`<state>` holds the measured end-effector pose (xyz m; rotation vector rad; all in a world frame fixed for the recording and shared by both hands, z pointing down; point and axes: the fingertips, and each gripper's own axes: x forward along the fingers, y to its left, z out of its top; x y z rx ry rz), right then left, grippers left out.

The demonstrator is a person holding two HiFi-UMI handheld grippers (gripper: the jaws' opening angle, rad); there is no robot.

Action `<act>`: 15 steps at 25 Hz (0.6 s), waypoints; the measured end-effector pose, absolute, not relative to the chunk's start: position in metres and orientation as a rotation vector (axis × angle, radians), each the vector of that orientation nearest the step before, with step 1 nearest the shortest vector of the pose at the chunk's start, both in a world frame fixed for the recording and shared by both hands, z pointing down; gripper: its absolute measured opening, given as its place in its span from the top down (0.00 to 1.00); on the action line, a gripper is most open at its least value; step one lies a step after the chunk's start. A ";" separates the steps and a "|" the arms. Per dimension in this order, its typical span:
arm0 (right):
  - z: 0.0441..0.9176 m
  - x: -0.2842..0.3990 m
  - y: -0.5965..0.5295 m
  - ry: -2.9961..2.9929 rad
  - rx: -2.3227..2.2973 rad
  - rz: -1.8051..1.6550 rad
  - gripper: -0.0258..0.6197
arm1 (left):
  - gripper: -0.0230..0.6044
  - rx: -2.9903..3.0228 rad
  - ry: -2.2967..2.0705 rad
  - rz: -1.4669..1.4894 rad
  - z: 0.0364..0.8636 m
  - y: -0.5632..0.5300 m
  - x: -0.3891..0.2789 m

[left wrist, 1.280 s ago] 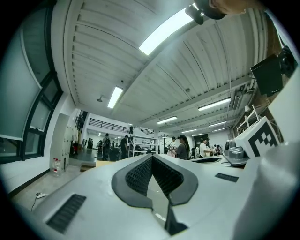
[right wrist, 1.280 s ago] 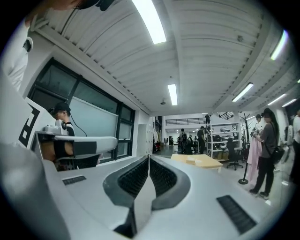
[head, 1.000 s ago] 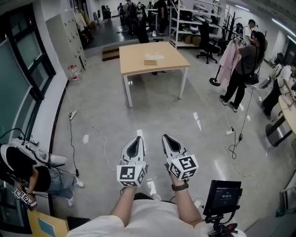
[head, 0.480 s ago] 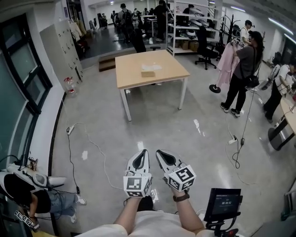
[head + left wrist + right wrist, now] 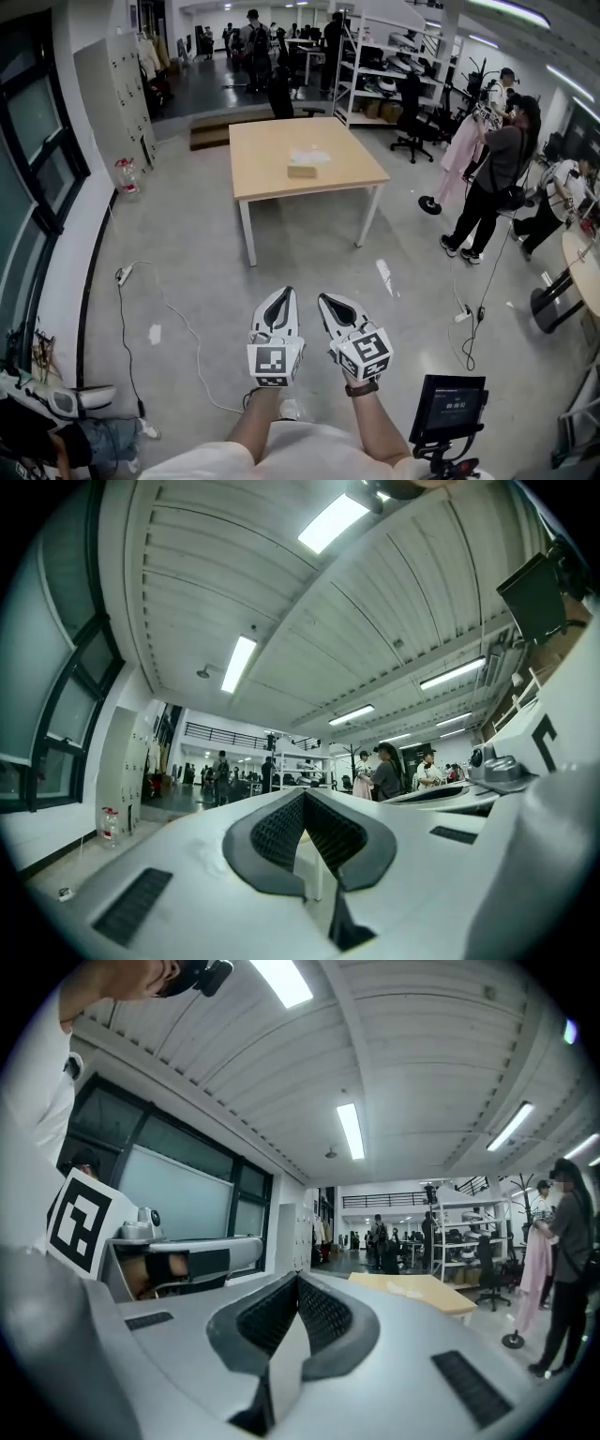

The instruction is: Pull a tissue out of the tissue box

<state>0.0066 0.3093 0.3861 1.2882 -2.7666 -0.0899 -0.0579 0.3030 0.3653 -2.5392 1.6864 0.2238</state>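
The step in hand looks like the approach: neither tool is anywhere near its target. The table (image 5: 267,164) stands in the upper middle of the head view. The box (image 5: 302,170) lies on it near the centre, well apart from both grippers at the bottom middle of the frame. A pale flat thing lies just above the box in the frame; at this size I cannot tell whether it is a loose tissue or wrapping.

The left gripper (image 5: 283,292) has its tips pressed together with nothing between them, as its own view confirms (image 5: 302,797). The right gripper (image 5: 324,299) is likewise pressed together and empty (image 5: 298,1281).

The next move calls for crossing the bare floor (image 5: 309,253) to the table's near edge. Then, I judge, one gripper must spread and pinch the tissue at the box's slot while the other steadies the box. The slot itself is too small to make out.

Around the table, largest first:
- The shelves (image 5: 375,75) fill the upper right.
- A person (image 5: 492,178) stands at the right edge.
- A chair (image 5: 412,112) sits just beyond the table's far right corner.
- A screen (image 5: 450,406) is at the lower right.

The straight path up the frame looks open. The one hazard is a cable (image 5: 183,323) snaking from left of centre down toward the feet.
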 end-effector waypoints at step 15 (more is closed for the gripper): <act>0.413 0.010 0.157 -2.630 1.447 -0.043 0.96 | 0.98 -2.701 1.667 0.200 0.406 0.162 -0.070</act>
